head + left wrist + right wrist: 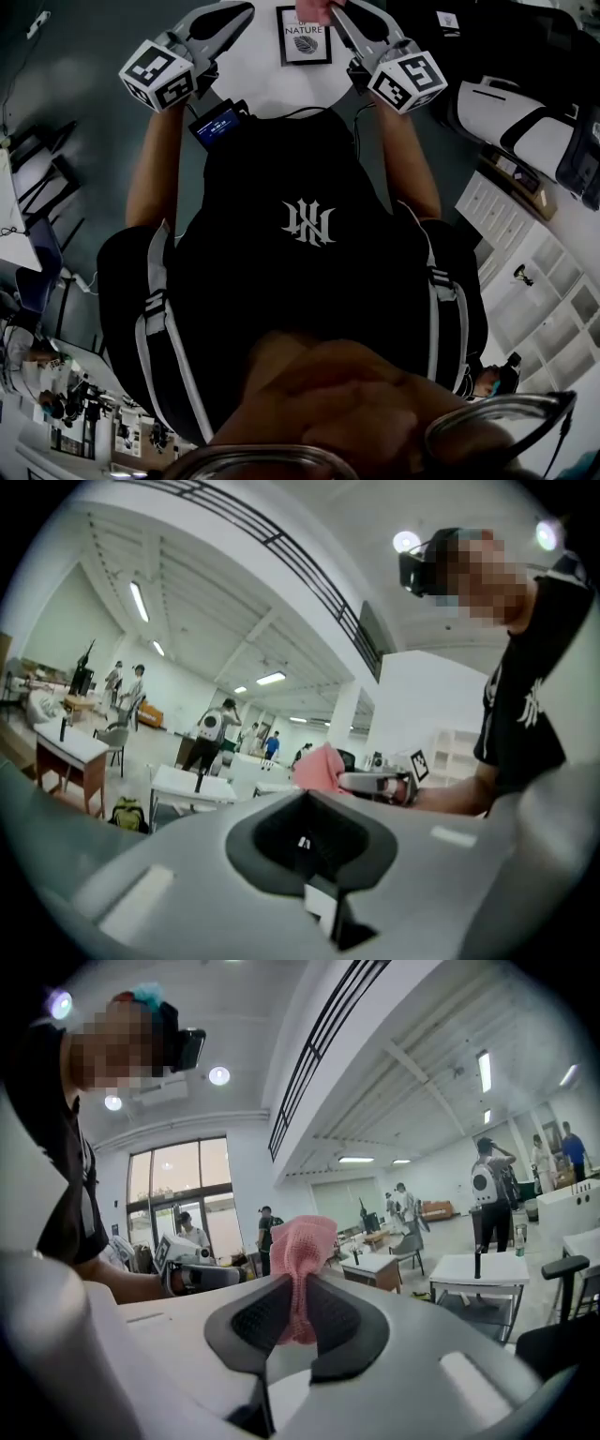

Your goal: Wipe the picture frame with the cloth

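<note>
The picture frame (304, 36), black-edged with a white print, lies on the round white table (262, 80) at the top of the head view. My right gripper (336, 11) is shut on the pink cloth (317, 9), just right of and above the frame. In the right gripper view the cloth (302, 1241) sticks up between the dark pads (337, 1321). My left gripper (246, 9) hangs left of the frame, jaws together with nothing in them. The left gripper view shows the cloth (319, 766) and the right gripper (370, 782) across from it. The frame shows in neither gripper view.
A small device with a lit screen (217, 122) sits at the table's near edge. White shelving (525, 253) and a white-and-black bag (525, 122) stand to the right. Both gripper views point out over the room, with desks (478, 1269) and people standing far off.
</note>
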